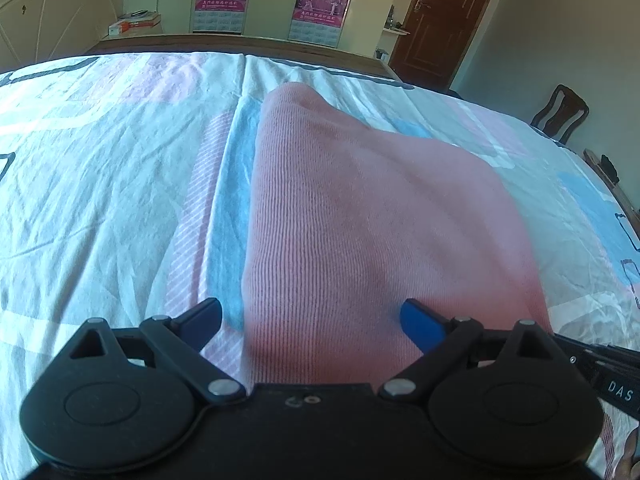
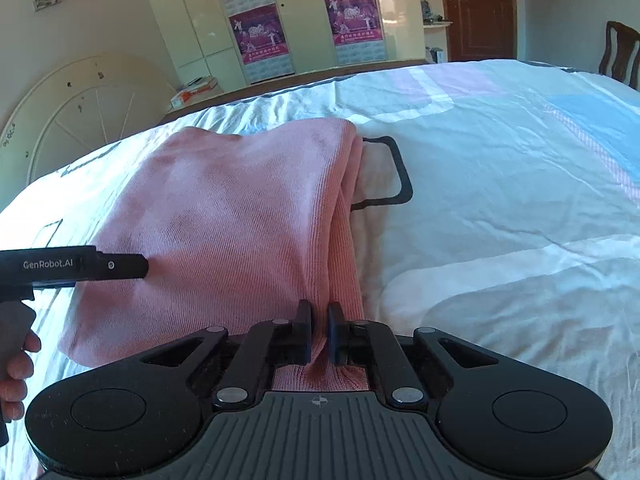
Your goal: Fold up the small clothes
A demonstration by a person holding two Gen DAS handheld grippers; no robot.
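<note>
A pink ribbed knit garment (image 1: 360, 216) lies folded on the bed. My left gripper (image 1: 312, 320) is open, its fingers spread wide just over the garment's near edge, holding nothing. In the right wrist view the garment (image 2: 224, 216) shows several stacked layers along its right edge. My right gripper (image 2: 319, 332) is shut on the near right corner of the pink garment, with cloth pinched between the pads. The body of the left gripper (image 2: 80, 266) shows at the left of that view, over the garment's left side.
The bed sheet (image 2: 500, 200) is white with pink and blue patches and is wrinkled. A headboard (image 2: 80, 120) stands at the left. Wardrobes with posters (image 2: 256, 32), a brown door (image 2: 480, 8) and a wooden chair (image 2: 620, 52) stand beyond the bed.
</note>
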